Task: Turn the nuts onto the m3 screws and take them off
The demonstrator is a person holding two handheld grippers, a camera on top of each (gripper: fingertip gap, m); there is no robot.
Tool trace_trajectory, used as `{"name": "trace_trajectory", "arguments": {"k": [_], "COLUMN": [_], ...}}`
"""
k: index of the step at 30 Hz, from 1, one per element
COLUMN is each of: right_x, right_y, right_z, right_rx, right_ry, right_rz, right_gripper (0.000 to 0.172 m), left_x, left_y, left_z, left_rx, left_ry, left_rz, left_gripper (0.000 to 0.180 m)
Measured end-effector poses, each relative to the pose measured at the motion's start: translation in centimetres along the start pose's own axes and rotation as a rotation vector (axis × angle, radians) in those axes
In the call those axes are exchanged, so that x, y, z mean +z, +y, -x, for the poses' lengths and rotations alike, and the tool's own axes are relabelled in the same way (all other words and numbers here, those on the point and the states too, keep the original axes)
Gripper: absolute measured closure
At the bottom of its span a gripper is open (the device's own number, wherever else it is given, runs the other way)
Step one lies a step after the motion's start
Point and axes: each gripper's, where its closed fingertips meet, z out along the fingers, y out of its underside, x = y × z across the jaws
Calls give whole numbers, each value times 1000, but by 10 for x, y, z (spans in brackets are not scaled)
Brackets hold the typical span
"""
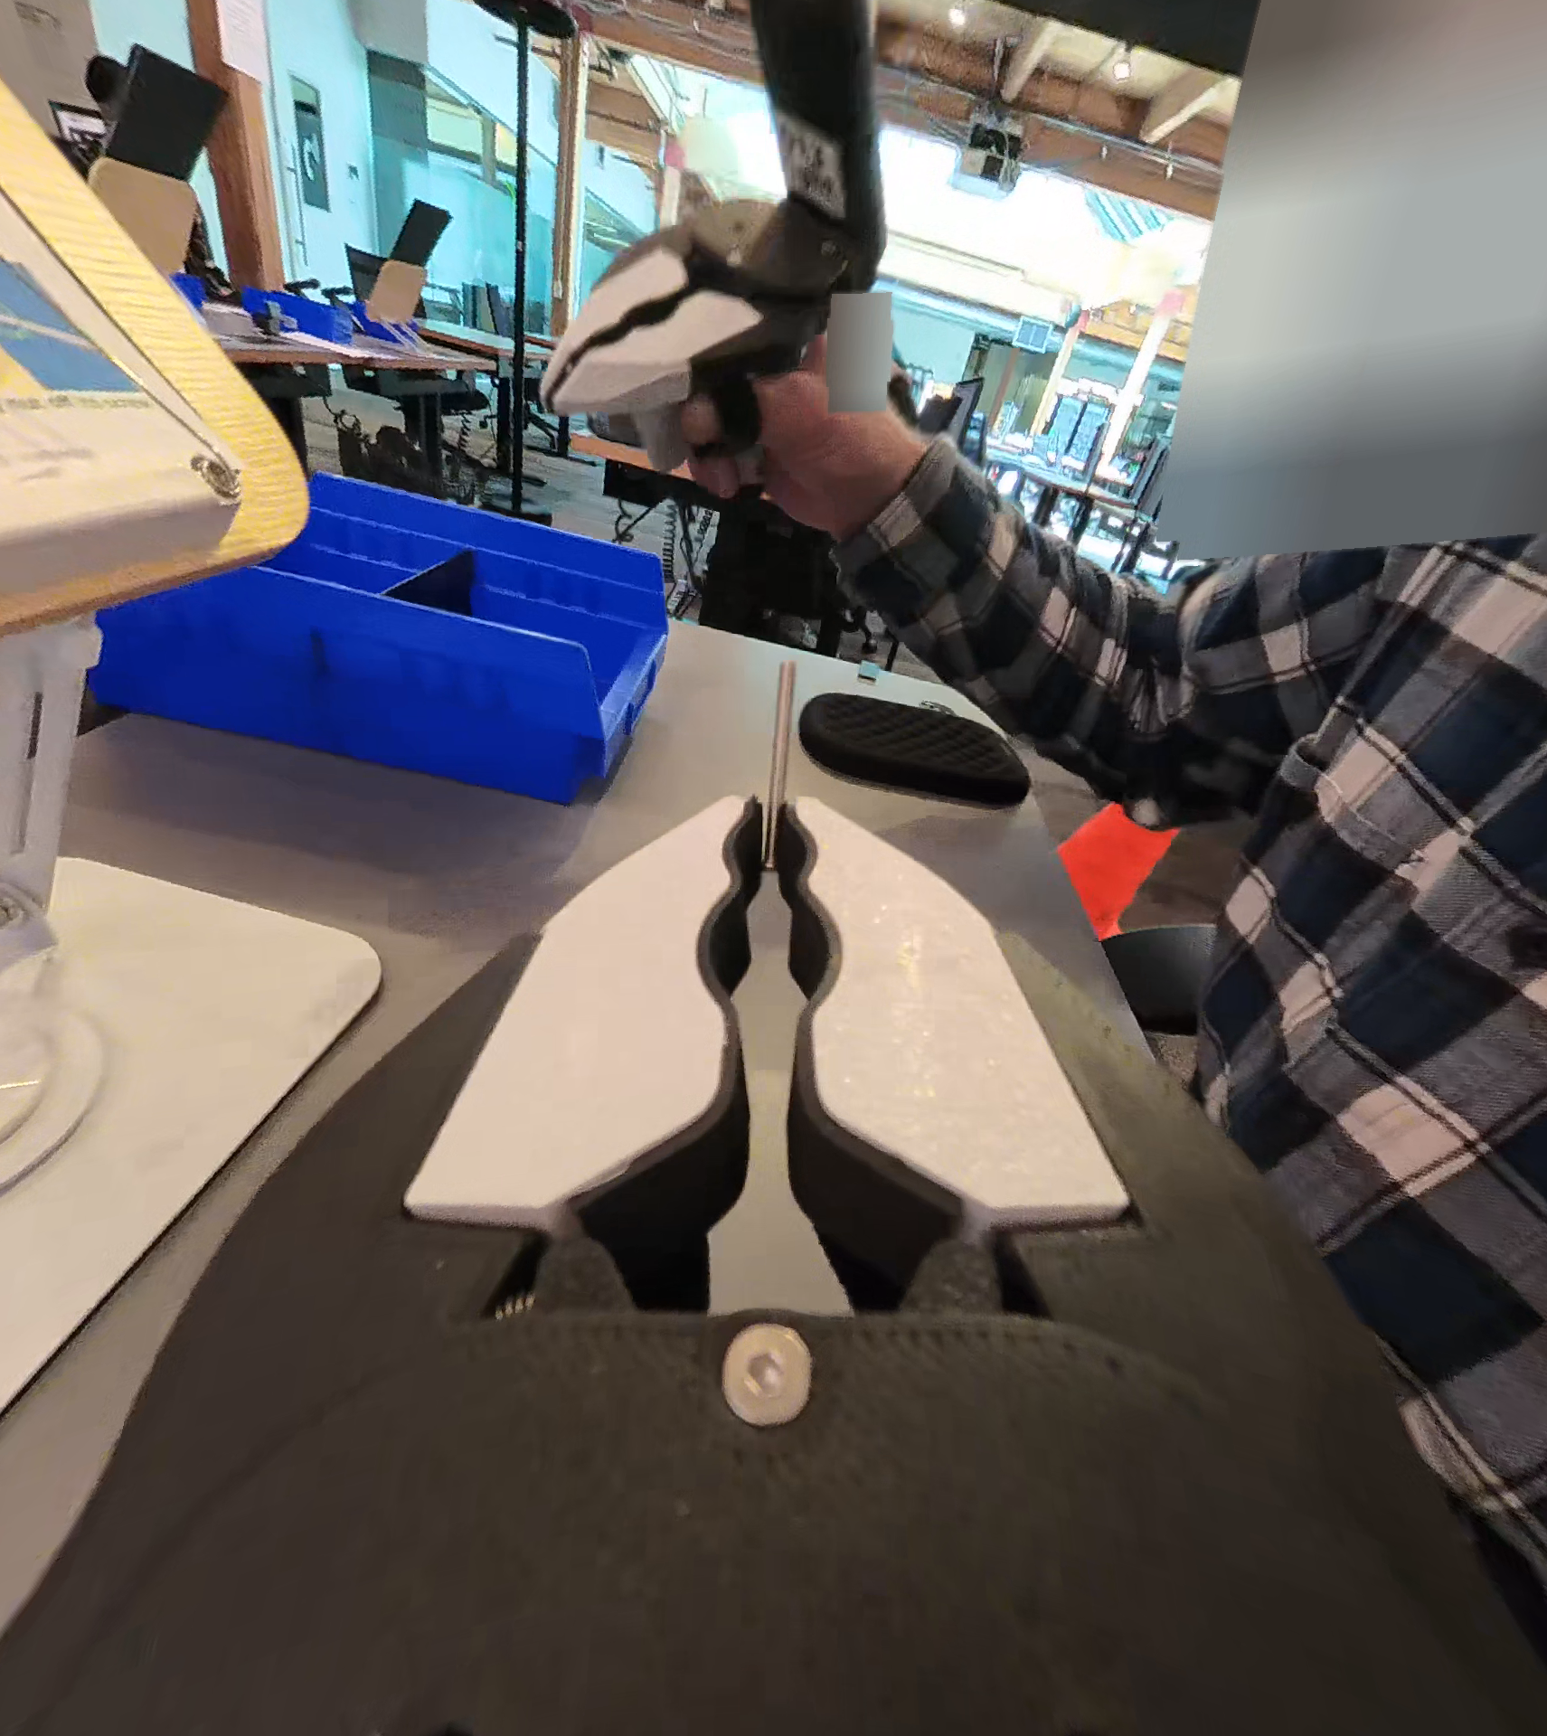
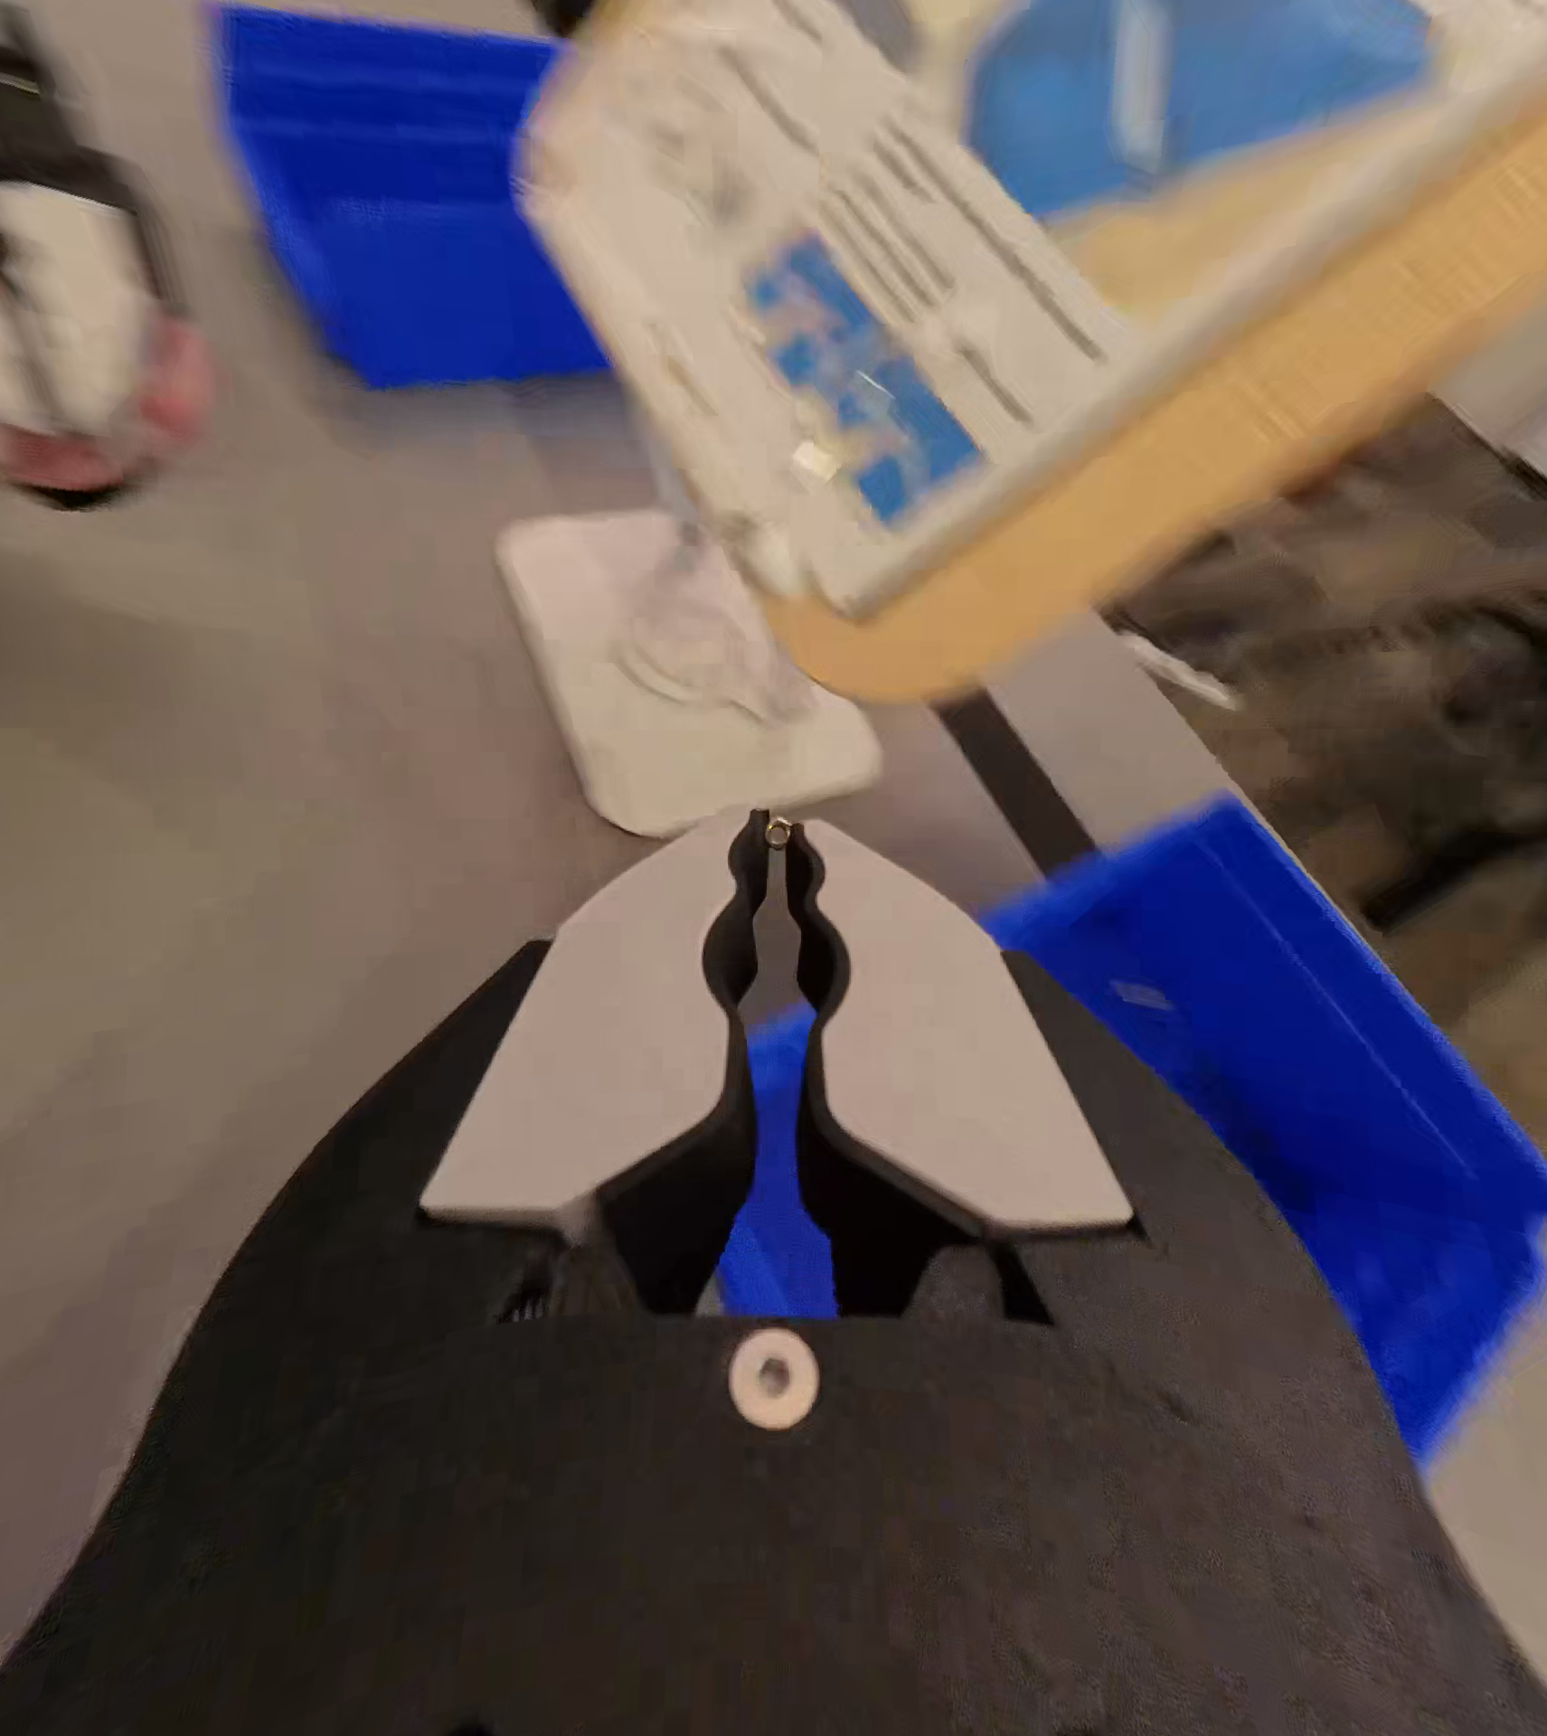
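A thin metal rod (image 1: 781,751) is pinched upright between the nearly closed tips of the left gripper (image 1: 771,827) above the grey table (image 1: 375,827), while a small metal ring (image 2: 779,832) is clamped at the fingertips of the right gripper (image 2: 777,836).

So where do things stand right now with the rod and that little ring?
Both parts look picked up. The left gripper is shut on a thin metal rod that points forward over the grey table. The right gripper pinches a small metal ring at its tips, held in the air beside the white stand. Rod and ring are still apart; neither lies in a blue bin.
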Motion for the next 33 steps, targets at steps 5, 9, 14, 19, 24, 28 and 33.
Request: {"name": "trace_trajectory", "arguments": {"k": [5,9,14,19,24,28,33], "right_x": [20,39,10,-3,14,25,19], "right_y": [107,157,104,-25,-68,-73,-76], "right_z": [-41,-44,-40,91,165,187,190], "right_rx": [196,284,201,105,179,209,175], "right_ry": [21,3,101,-232,-483,-575,-571], "right_rz": [279,423,228,-305,-543,-558,-539], "right_gripper": [167,138,127,144,145,153,169], "left_x": [17,26,43,64,80,84,82], "left_y": [8,9,6,-10,-17,-15,-18], "left_z": [0,0,-1,-12,-27,-40,-44], "left_rx": [15,22,51,-17,-58,-57,-72], "left_ry": [-9,-25,-43,55,133,165,175], "left_rz": [30,30,8,-108,-159,-160,-189], "left_gripper": [177,177,177,177,177,177,175]}}
